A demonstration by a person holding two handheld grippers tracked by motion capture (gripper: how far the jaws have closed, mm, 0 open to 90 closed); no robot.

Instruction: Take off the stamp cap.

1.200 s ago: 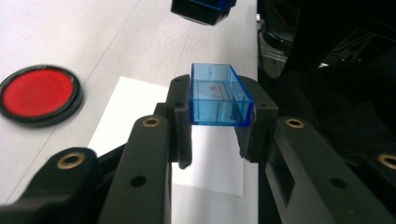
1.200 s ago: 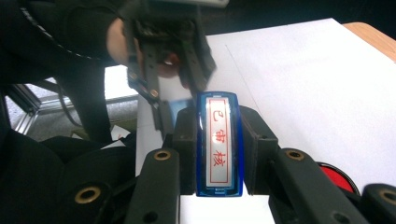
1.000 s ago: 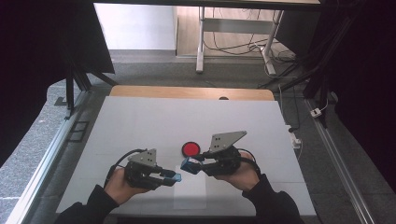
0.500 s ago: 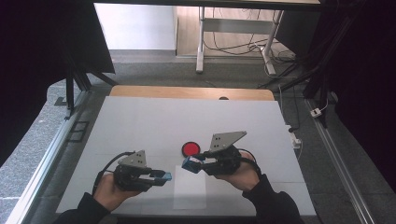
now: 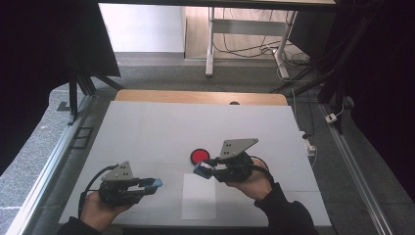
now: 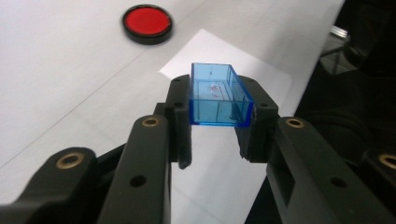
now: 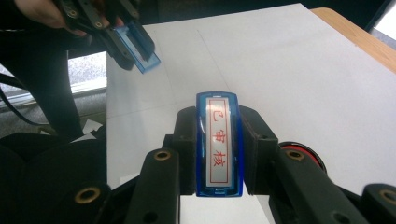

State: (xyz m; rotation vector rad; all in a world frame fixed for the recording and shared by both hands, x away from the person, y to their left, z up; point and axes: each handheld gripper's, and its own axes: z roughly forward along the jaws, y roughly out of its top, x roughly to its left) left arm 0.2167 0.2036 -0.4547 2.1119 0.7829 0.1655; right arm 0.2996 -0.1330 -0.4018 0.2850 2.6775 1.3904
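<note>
Clear blue stamp cap [image 6: 218, 95], open hollow side toward the camera, held off the table low on its left side. Blue stamp body [image 7: 218, 142], white face with red frame and red characters, lies lengthwise, held near table centre, well apart from cap. Faint red marks inside cap, possibly ink.

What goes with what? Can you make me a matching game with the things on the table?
Things:
1. blue cap
2. blue stamp
3. red ink pad
4. paper sheet

Where:
A. lying flat on the white table, near the front edge
B. clamped in the right gripper
C. clamped in the left gripper
D. sitting on the table beside the right gripper

Pairs: 1-C, 2-B, 3-D, 4-A
</note>
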